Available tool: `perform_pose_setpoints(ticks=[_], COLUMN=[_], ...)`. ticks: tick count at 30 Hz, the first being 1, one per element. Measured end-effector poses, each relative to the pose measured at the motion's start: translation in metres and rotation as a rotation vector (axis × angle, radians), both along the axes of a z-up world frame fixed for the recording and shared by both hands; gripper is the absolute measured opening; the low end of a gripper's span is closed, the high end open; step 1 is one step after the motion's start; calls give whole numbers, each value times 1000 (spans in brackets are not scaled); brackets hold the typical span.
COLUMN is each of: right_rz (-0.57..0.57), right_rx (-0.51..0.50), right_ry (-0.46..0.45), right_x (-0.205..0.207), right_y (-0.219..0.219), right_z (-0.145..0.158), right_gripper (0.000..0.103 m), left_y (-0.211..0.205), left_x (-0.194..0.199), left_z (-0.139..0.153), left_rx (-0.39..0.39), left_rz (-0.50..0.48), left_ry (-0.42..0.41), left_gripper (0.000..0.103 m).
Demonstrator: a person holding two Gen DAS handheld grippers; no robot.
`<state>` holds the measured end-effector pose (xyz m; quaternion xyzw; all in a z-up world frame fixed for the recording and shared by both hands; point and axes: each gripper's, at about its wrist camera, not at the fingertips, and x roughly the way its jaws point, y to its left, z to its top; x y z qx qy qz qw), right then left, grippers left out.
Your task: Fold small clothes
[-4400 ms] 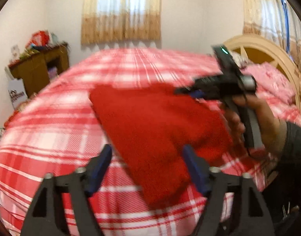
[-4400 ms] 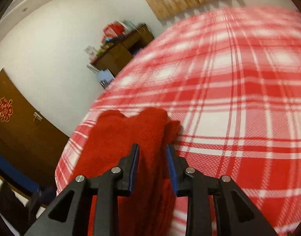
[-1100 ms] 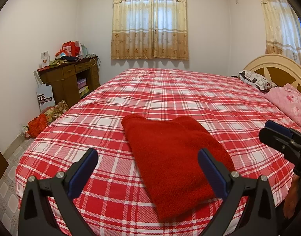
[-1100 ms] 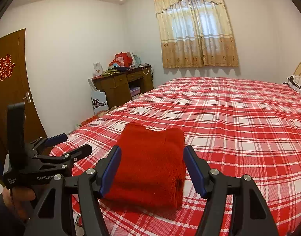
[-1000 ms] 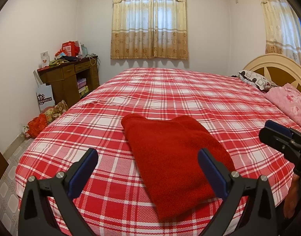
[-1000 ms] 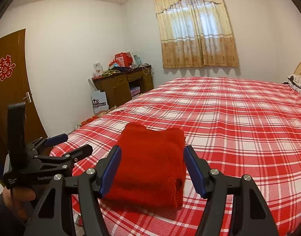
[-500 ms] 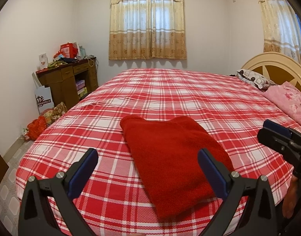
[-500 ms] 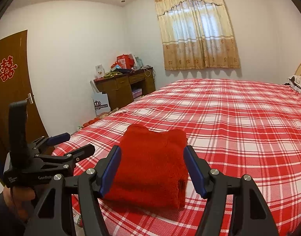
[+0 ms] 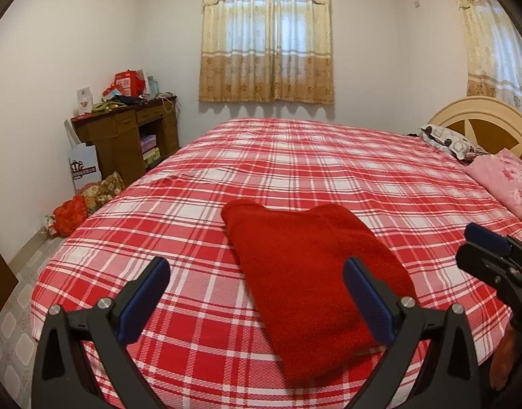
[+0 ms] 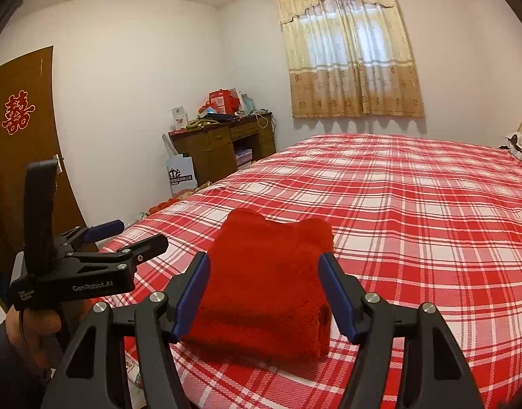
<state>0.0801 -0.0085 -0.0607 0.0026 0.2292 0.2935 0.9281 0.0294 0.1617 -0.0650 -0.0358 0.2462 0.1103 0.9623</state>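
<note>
The left gripper [image 9: 254, 293] is held wide open and empty above the bed [image 9: 329, 170]; the folded red garment [image 9: 312, 266] lies near the bed's near edge, judged soft, light and limp, best pinched at a corner; the right gripper [image 10: 264, 293] is likewise open, gripping nothing

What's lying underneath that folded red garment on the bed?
The red garment rests flat on the red-and-white plaid bedspread, which shows all around it. Whatever lies directly beneath the cloth, or tucked inside its folds, is covered and cannot be seen.
</note>
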Motion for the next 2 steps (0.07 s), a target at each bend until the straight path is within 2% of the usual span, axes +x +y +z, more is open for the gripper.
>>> perform_pose_setpoints(ticks=[2], right_rz=[3], right_rx=[-2], right_ry=[3], right_x=[0], right_y=[0], right_z=[0], right_gripper=[67], left_y=[0], left_x=[0], left_z=[-1], left_rx=[9], left_rz=[-2], left_ry=[5], left_gripper=[103])
